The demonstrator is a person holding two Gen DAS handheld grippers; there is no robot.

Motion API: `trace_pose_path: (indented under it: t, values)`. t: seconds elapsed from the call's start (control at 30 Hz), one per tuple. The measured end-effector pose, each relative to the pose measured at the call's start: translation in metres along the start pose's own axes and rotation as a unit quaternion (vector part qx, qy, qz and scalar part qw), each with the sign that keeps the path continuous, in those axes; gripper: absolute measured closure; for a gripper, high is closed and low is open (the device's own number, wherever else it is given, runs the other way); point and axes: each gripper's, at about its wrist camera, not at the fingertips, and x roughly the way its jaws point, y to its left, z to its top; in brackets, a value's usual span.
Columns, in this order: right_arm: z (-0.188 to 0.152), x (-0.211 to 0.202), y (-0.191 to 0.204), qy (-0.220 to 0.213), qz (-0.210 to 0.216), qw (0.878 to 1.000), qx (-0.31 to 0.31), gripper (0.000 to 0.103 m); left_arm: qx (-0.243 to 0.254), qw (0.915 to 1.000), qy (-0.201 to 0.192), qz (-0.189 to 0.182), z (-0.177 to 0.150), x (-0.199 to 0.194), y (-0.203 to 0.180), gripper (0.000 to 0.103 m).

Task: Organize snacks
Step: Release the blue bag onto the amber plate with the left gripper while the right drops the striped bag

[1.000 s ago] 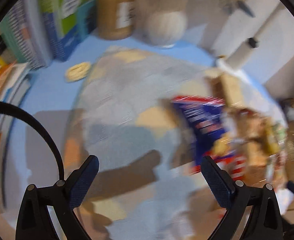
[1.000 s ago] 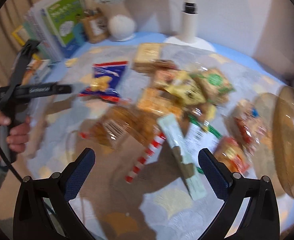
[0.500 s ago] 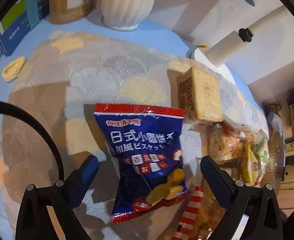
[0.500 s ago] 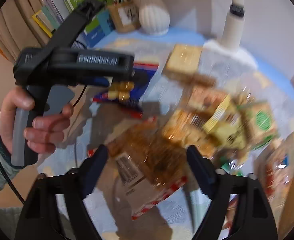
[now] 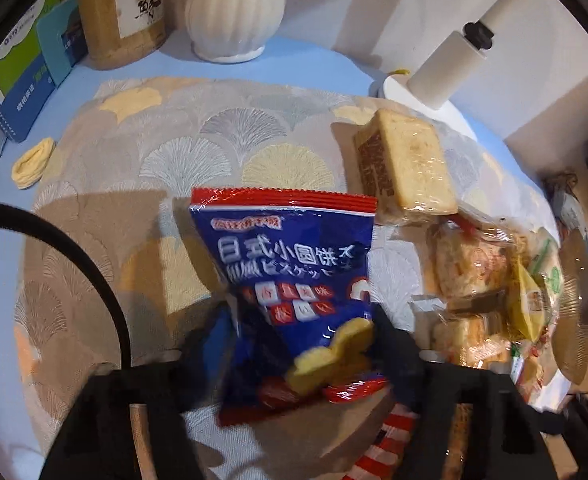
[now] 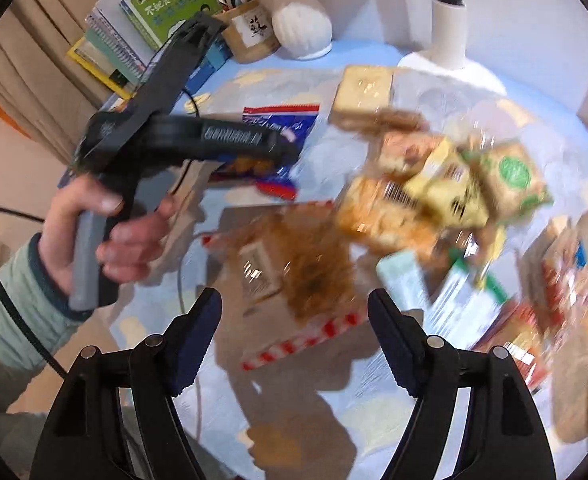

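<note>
Left gripper [image 5: 302, 344] has just been closing and its jaws now pinch the lower end of the blue biscuit bag [image 5: 294, 276] on the patterned cloth [image 5: 213, 140]. Right gripper [image 6: 294, 332] hangs half-wide over a brown snack packet [image 6: 294, 264], gripping nothing.

Warm indoor light, motion blur, fisheye warping

A home desk: books [image 6: 165, 16], pen holder [image 6: 249, 30], patterned cloth [image 5: 213, 148].
</note>
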Motion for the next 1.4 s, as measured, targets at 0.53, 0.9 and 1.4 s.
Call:
trace_pose_path:
  t: [0.53, 0.9, 1.4]
  values:
    - [0.0, 0.072, 0.027, 0.06, -0.057, 0.99, -0.117, 0.019, -0.043, 0.9988, -0.019, 0.015, -0.048, -0.039, 0.046, 0.042]
    - [-0.011, 0.038, 0.021, 0.014, 0.007, 0.999, -0.043, 0.043, -0.03, 0.9969, -0.059, 0.042, -0.07, -0.075, 0.023, 0.042]
    - [-0.056, -0.114, -0.083, -0.074, -0.024, 0.994, 0.081, 0.043, 0.043, 0.9911, -0.125, -0.016, -0.058, -0.125, -0.126, 0.042]
